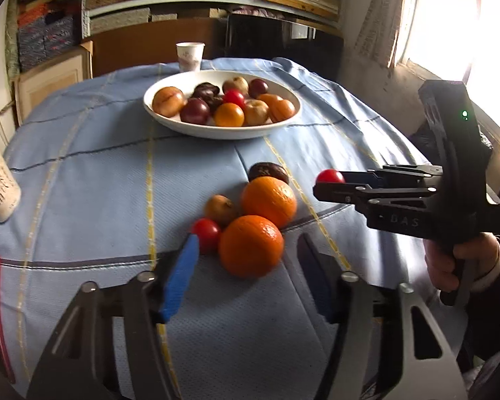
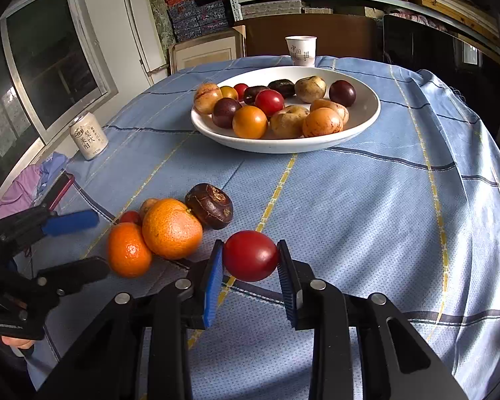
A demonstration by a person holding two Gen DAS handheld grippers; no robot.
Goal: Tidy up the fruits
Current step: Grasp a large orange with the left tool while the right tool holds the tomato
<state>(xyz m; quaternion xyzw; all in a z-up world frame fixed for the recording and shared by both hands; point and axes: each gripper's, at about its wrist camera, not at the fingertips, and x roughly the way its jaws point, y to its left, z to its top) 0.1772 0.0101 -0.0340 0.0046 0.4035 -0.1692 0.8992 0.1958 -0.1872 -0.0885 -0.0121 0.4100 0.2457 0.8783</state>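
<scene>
The right gripper [image 2: 250, 283] was clamped on a red tomato [image 2: 250, 255], both blue pads pressed against its sides, lifted just above the blue checked tablecloth [image 2: 366, 216]. The left gripper [image 1: 246, 280] stood partly spread around the nearer orange [image 1: 251, 245]; its pads seemed clear of the peel, though blur made that hard to judge. Touching that orange were a second orange [image 1: 269, 200], another small tomato [image 1: 206, 234], a tan fruit [image 1: 220, 209] and, farther back, a dark brown fruit [image 1: 268, 172]. The white bowl [image 2: 366, 113], already heaped with mixed fruit, sat in the far middle, a paper cup [image 2: 301, 50] behind it and a drink can [image 2: 88, 136] at far left.
</scene>
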